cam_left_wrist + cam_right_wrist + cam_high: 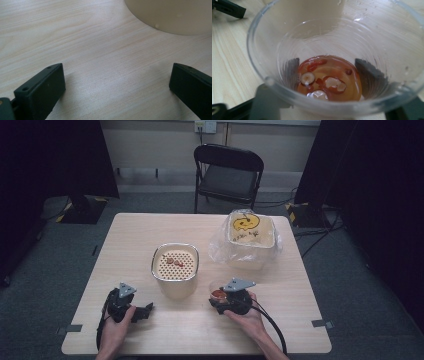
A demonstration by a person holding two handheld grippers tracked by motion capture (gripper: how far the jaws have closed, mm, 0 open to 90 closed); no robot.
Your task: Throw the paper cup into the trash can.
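Note:
A clear plastic cup (332, 57) with a little amber liquid and red and white fruit bits (329, 81) at its bottom sits between the jaws of my right gripper (220, 296), which is shut on it at the table's front right. Just left of it stands a cream tub with a perforated strainer top (174, 262) holding a few red bits. My left gripper (142, 312) rests on the table at the front left, open, with bare wood between its fingers (42, 87); the tub's cream wall (175, 15) is ahead of it.
A bin lined with a clear bag (249, 237), with a yellow smiley print, stands at the table's back right. A black folding chair (227, 175) is behind the wooden table (125, 235). Dark stands flank the room.

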